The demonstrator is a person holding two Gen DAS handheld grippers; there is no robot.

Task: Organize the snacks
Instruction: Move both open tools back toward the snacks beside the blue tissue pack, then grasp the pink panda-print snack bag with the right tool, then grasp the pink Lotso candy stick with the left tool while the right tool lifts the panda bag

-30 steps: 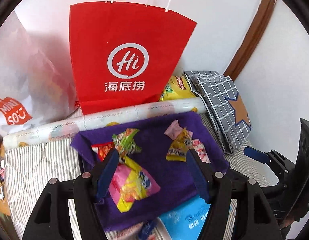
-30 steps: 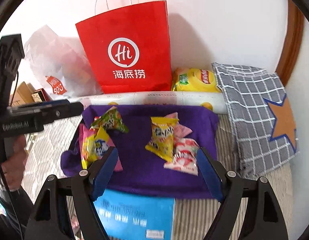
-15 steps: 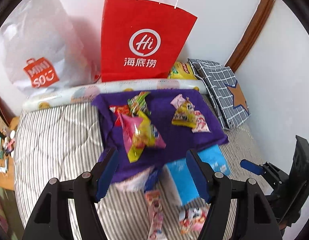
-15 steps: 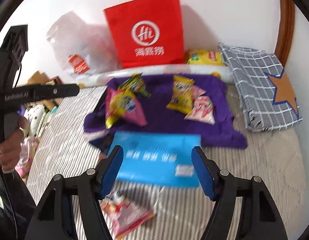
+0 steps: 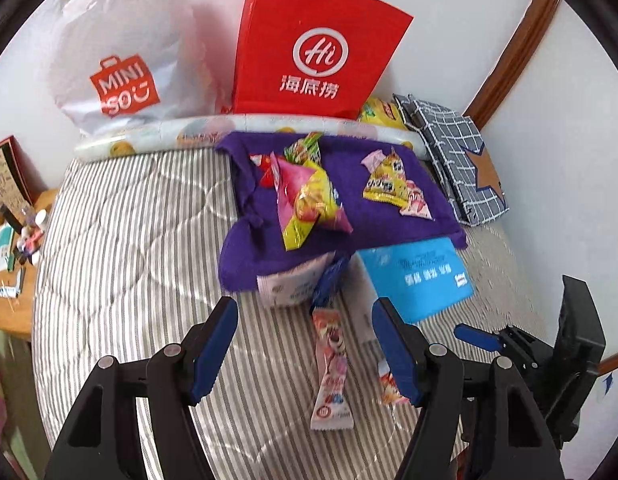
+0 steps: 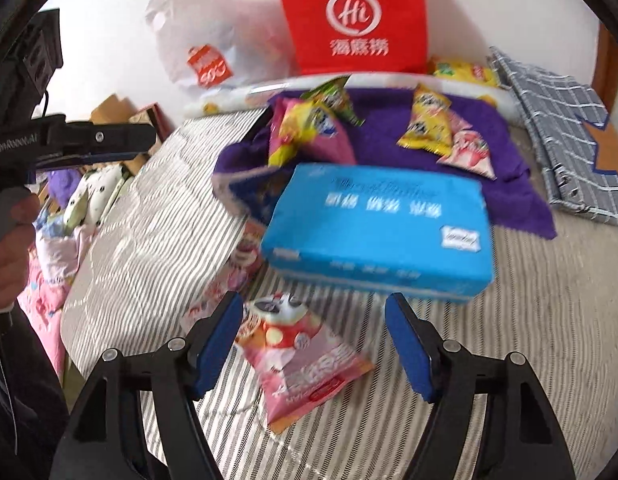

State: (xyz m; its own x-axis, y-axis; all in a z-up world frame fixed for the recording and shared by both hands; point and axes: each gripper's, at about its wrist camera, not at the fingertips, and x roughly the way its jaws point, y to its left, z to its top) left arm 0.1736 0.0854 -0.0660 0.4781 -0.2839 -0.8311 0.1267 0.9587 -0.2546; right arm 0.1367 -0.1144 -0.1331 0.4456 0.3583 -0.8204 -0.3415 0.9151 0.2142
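My left gripper (image 5: 305, 342) hangs released over the pink stick (image 5: 331, 364) at lower centre, jaws straddling it for pickup. My right gripper (image 6: 315, 344), jaws just opening, empty, frames the pink packet (image 6: 305, 360) below the blue box (image 6: 379, 228). Sorted snacks lie on the purple cloth (image 5: 253, 252) above.

Bright, even daylight; right wrist view motion-blurred, both bowed and dark-cornered by fisheye.
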